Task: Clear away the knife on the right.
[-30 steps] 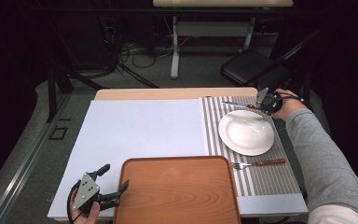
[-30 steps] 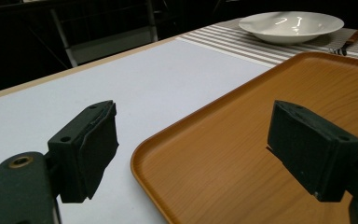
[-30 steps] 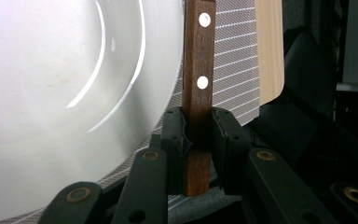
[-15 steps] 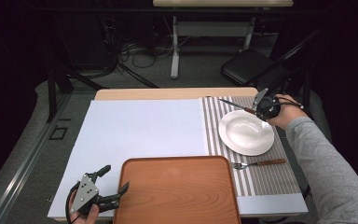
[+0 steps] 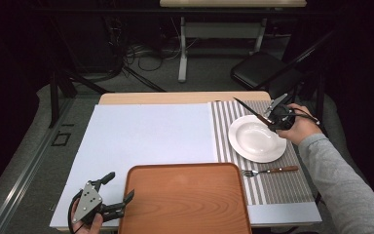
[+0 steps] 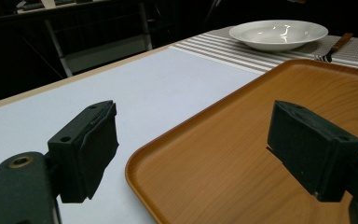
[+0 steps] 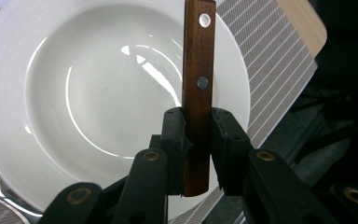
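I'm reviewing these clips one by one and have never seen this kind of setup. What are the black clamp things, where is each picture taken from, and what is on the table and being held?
No robot here: a person holds a hand-operated two-jaw gripper in each hand. The high view looks down on the table from the person's side. The other two pictures come from cameras riding on the grippers, looking along their black jaws.

The left gripper is open, its jaws on either side of the near left corner of the empty wooden tray.

The right gripper is shut on the wooden handle of a knife, holding it over the far edge of the white plate; in the high view the blade points away to the left.

The plate sits on a striped placemat, with a fork lying just in front of it. A pale sheet covers the rest of the table.
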